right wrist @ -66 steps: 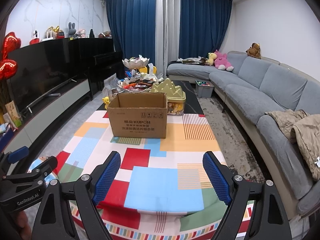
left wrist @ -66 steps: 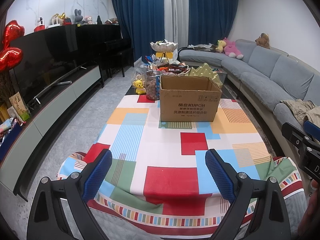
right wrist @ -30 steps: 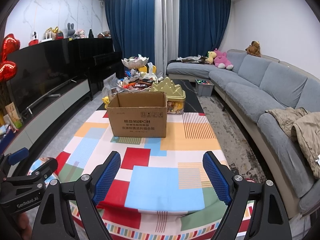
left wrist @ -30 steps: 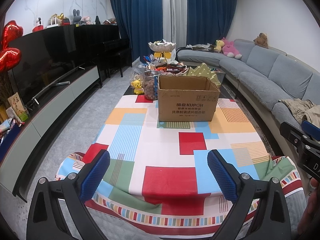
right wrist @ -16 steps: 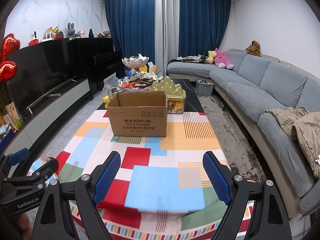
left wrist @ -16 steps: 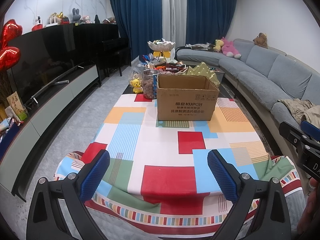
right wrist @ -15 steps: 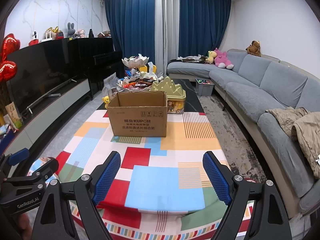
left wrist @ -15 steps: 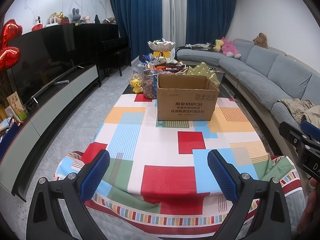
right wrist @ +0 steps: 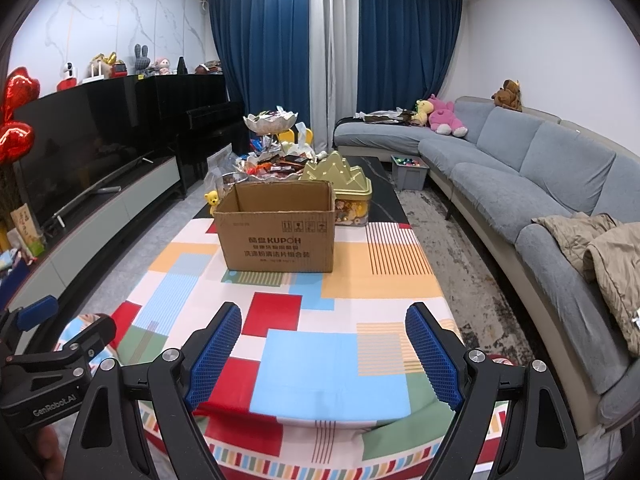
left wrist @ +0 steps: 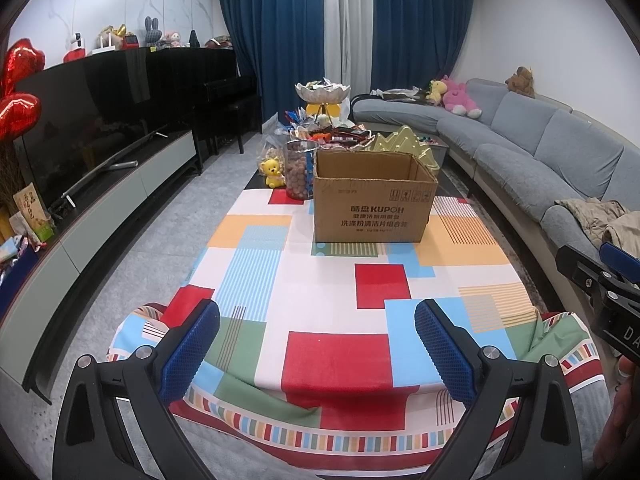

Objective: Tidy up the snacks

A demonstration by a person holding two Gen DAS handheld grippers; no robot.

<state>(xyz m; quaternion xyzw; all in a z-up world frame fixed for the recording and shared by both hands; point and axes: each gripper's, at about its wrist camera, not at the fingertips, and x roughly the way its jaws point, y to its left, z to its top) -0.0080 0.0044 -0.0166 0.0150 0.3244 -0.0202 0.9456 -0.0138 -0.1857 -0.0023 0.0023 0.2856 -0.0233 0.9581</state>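
Left gripper: blue-padded fingers spread wide with nothing between them, held over the near edge of the table.
Right gripper: fingers likewise spread wide and holding nothing, over the same near edge; its body also shows at 3 o'clock in the left wrist view.
Tablecloth: patchwork of red, blue, orange and green blocks, draped over the table's near end.
Cardboard box: open-topped, printed "KUPOH", upright on the cloth at 12 o'clock from both grippers, well apart from them.
Snacks: heap of wrapped packets on the table's far end, behind the box at 12 o'clock.
Clear jar: filled with brown pieces, at 10 o'clock from the box, just beside it.
Gold tin: peaked lid, at 1 o'clock behind the box.
Yellow bear figure: at 9 o'clock from the jar.
Pedestal bowl: beyond the snack heap.
Sofa: grey, along the 3 o'clock side.
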